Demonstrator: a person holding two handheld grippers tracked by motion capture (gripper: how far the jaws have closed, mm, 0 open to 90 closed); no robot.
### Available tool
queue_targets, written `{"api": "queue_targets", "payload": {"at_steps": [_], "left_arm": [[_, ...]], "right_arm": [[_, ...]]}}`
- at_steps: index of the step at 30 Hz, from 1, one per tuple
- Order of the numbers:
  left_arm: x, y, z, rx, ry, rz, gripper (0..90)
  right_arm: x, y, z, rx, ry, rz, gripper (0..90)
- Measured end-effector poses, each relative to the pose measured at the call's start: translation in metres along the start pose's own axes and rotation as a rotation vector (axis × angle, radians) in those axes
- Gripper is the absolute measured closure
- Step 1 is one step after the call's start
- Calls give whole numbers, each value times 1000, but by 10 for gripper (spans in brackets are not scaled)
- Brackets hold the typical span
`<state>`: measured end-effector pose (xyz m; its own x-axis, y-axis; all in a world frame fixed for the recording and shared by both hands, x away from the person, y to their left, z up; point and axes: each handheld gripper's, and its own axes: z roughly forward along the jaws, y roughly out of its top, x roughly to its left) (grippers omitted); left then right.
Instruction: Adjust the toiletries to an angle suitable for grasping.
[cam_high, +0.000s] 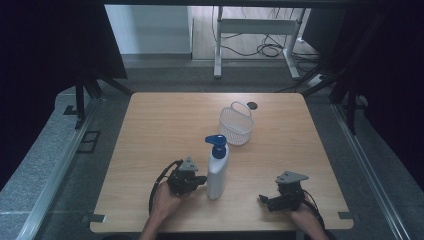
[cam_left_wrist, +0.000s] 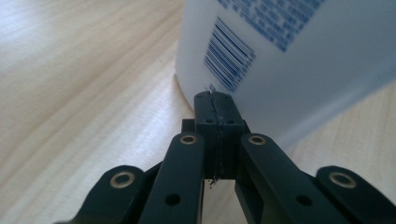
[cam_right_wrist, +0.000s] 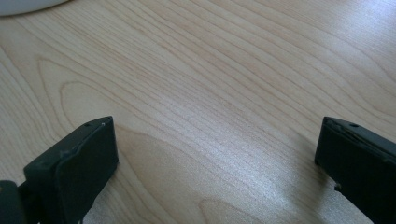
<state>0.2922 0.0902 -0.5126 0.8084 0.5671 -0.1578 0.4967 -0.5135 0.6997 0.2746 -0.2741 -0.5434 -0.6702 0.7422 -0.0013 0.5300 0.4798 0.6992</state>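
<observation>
A white pump bottle (cam_high: 218, 170) with a blue pump head stands upright near the table's front middle. My left gripper (cam_high: 201, 179) sits just left of it, its tips against the bottle's lower side. In the left gripper view the two jaws are pressed flat together, empty, with the bottle's barcode label (cam_left_wrist: 229, 60) right in front of my left gripper (cam_left_wrist: 215, 97). My right gripper (cam_high: 263, 200) rests low at the front right, apart from the bottle. Its jaws stand wide apart over bare wood in the right gripper view, my right gripper (cam_right_wrist: 215, 135) holding nothing.
A white mesh basket (cam_high: 236, 125) with a handle stands behind the bottle, toward the table's back middle. A dark round hole (cam_high: 252, 105) lies just beyond it. The wooden table (cam_high: 160, 130) ends at dark floor on all sides.
</observation>
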Motion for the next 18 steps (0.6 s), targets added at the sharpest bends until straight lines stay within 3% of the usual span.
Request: {"api": "queue_targets", "payload": {"at_steps": [18], "left_arm": [[-37,-4,5,0,-30,50,890]], "right_arm": [[0,0,0,0,0,0,0]]}}
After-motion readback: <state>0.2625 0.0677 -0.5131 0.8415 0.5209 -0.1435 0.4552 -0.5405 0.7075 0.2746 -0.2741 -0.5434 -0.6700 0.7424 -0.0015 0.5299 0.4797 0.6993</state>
